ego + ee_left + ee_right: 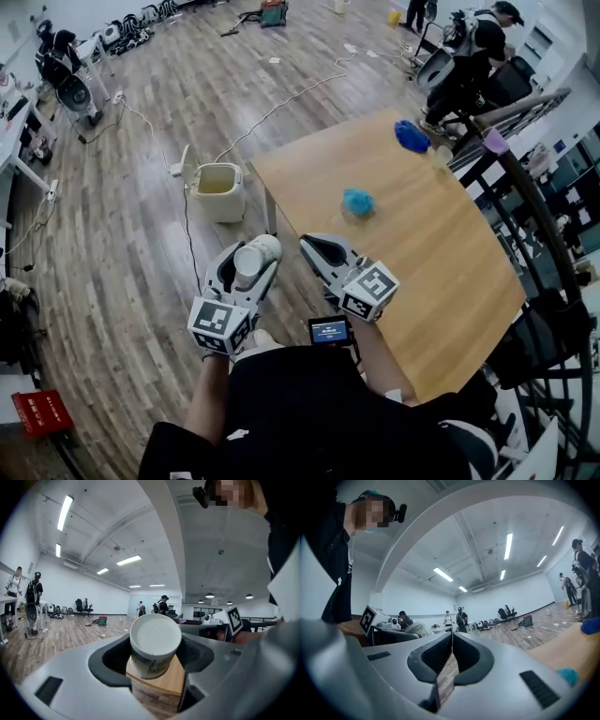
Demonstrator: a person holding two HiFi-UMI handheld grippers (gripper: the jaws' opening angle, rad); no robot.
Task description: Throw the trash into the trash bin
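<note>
My left gripper (255, 260) is shut on a white paper cup (249, 263), held over the floor beside the table's near-left corner. The cup (154, 646) fills the gap between the jaws in the left gripper view, its pale round end facing the camera. My right gripper (320, 250) is shut with nothing in it; its jaws meet in the right gripper view (451, 654). A cream trash bin (218, 190) with its lid flipped open stands on the floor ahead of the left gripper. A crumpled blue-green wad (357, 202) and a darker blue wad (411, 137) lie on the wooden table (441, 272).
White cables (281, 105) run across the wooden floor behind the bin. A person (473, 61) crouches at the table's far corner by a chair. A black railing (534, 234) borders the table's right side. A red box (39, 411) lies at lower left.
</note>
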